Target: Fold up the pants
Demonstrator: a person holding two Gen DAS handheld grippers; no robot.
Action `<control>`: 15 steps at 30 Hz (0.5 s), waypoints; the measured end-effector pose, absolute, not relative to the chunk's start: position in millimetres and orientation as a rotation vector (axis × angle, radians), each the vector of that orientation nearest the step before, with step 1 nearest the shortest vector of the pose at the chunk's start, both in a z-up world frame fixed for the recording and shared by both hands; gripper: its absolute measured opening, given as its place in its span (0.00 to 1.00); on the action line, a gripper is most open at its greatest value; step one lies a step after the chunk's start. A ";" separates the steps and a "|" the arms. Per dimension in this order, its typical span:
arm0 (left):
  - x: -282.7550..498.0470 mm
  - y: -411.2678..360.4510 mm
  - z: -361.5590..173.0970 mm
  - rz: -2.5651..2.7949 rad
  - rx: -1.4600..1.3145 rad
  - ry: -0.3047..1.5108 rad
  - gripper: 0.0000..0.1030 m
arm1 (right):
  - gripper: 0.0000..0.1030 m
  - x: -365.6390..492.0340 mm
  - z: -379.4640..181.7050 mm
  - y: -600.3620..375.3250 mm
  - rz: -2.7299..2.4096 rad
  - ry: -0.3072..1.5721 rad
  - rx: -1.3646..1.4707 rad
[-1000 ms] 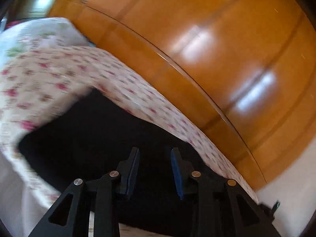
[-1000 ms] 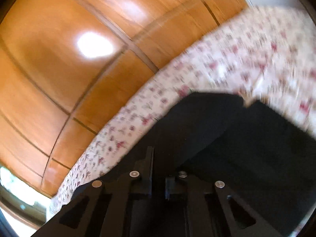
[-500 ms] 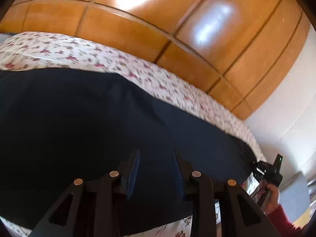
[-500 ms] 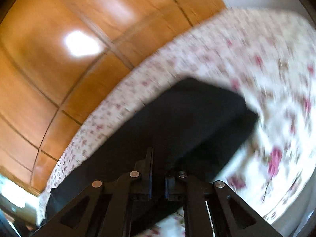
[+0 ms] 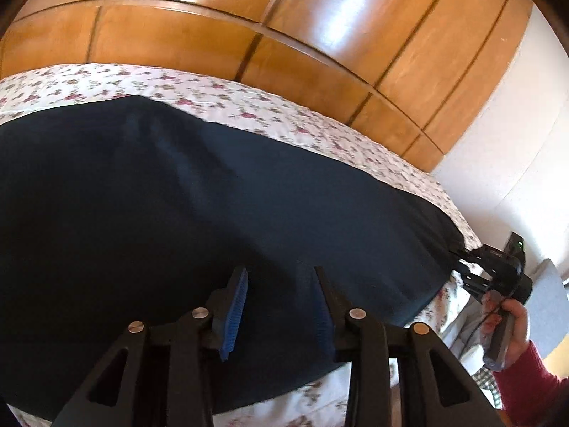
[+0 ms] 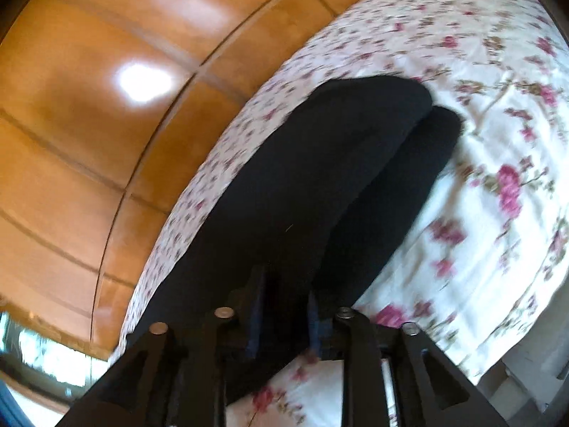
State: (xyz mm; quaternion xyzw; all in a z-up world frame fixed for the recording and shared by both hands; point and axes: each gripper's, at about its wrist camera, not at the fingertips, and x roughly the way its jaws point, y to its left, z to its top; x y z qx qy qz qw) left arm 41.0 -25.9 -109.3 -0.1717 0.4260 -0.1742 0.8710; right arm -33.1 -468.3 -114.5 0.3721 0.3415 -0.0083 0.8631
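Left wrist view: The pants (image 5: 220,220) lie spread flat and dark across the bed (image 5: 270,114), reaching from the left edge to the far right, where the right tongs (image 5: 462,267) meet the cloth's end, held by a hand (image 5: 512,323) in a red sleeve. A second ago this view showed a rumpled dark patch with bedsheet folded around it; the cloth is now stretched out long. The left tongs (image 5: 281,306) stand moderately apart above the fabric with nothing between the blue pads; their jaws have just been opening a little further. A wooden wardrobe (image 5: 284,28) stands behind the bed.

Right wrist view: The pants (image 6: 302,185) run away from the camera, two layers or legs lying side by side at the far end. The right tongs (image 6: 284,306), pinched shut half a second ago, have just been opening; the jaws stand narrowly apart with cloth between them, and no clamping is evident. Judgement: the garment has been laid out and is being let go, ready for the first fold.

Containers: none in view.
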 end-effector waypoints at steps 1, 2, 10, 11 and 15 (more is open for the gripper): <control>41.3 -32.0 -109.3 -0.386 -0.348 0.899 0.35 | 0.26 -31.7 -114.6 -463.0 -0.004 0.723 0.762; 41.2 -37.0 -109.6 -0.392 -0.330 0.906 0.35 | 0.20 -30.1 -114.1 -459.5 0.002 0.726 0.741; 23.9 -46.1 -108.3 -0.418 -0.256 0.915 0.35 | 0.07 -27.9 -100.5 -448.2 -0.054 0.769 0.587; 23.5 -45.4 -108.1 -0.418 -0.259 0.915 0.35 | 0.07 -26.4 -107.6 -447.7 -0.055 0.795 0.586; 28.2 -43.8 -104.9 -0.427 -0.271 0.926 0.35 | 0.13 -30.2 -111.0 -452.1 -0.046 0.777 0.651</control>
